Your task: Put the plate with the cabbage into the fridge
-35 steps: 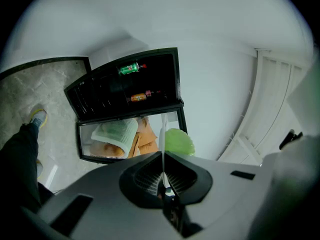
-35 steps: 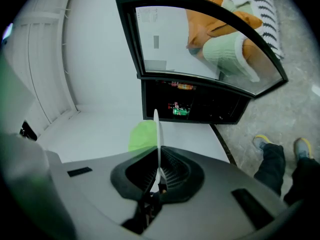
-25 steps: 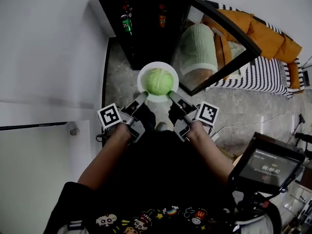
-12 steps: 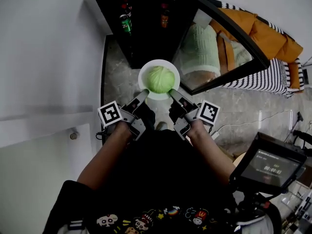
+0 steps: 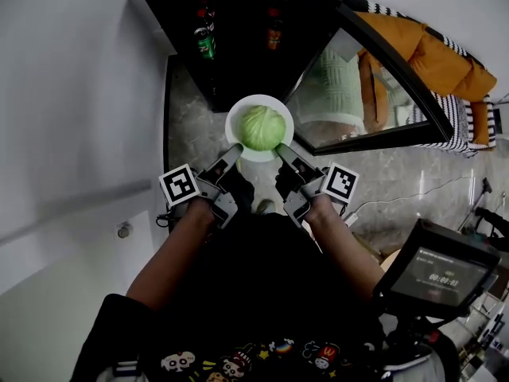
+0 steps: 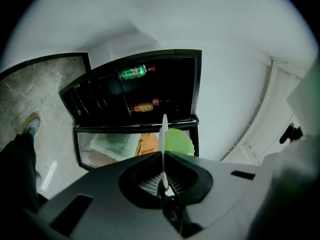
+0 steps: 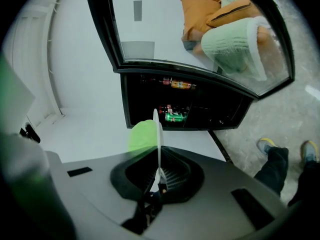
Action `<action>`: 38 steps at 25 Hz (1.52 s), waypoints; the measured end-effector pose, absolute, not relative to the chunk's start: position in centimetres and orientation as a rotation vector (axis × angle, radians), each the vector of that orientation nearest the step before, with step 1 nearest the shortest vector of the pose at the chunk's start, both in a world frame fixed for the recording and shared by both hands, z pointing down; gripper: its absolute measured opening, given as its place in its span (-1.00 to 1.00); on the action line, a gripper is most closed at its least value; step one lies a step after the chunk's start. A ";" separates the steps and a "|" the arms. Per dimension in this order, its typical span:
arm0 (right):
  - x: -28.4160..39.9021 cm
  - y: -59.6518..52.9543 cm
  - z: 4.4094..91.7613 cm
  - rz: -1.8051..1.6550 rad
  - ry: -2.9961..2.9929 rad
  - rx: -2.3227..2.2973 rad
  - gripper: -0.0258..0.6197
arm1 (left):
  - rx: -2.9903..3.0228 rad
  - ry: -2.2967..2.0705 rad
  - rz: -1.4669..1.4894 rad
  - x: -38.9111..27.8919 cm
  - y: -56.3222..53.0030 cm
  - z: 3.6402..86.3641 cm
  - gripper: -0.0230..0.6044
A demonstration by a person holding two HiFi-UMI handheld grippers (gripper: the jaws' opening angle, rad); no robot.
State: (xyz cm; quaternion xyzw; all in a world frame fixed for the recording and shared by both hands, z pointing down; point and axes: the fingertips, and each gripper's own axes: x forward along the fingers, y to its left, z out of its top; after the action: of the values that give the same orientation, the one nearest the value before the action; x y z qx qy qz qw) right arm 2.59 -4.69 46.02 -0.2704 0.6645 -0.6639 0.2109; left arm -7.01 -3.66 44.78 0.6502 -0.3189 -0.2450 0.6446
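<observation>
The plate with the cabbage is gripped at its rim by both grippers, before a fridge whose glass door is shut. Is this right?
No: the glass door stands open, swung aside from the fridge, as the head view shows. The left gripper and right gripper do grip the plate with the cabbage at its rim.

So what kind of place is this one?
Likely a home living room, or a mock one: an open glass-door drinks fridge on a stone-look tile floor, with orange cushions on seating beside it.
</observation>
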 end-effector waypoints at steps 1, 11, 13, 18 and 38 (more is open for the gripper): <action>2.6 -4.7 46.0 -1.841 1.851 -0.754 -0.85 | 1.484 -0.721 -0.561 -7.0 -3.7 44.8 -0.90; 2.8 -4.7 45.8 -1.832 1.822 -0.806 -0.85 | 1.489 -0.691 -0.526 -6.8 -4.1 44.5 -0.90; 2.9 -4.6 45.9 -1.821 1.825 -0.816 -0.85 | 1.489 -0.687 -0.514 -6.7 -4.0 44.7 -0.90; 2.8 -4.7 45.9 -1.813 1.822 -0.811 -0.85 | 1.475 -0.680 -0.518 -6.5 -4.1 44.4 -0.90; 2.8 -4.5 45.3 -1.776 1.825 -0.806 -0.85 | 1.546 -0.716 -0.500 -6.8 -4.2 44.0 -0.90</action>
State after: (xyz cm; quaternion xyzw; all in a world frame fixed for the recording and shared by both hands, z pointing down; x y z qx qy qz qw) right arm 2.80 -4.55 45.35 -0.2935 0.6645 -0.6465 0.2330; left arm -6.80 -4.23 43.95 0.6755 -0.3128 -0.2186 0.6309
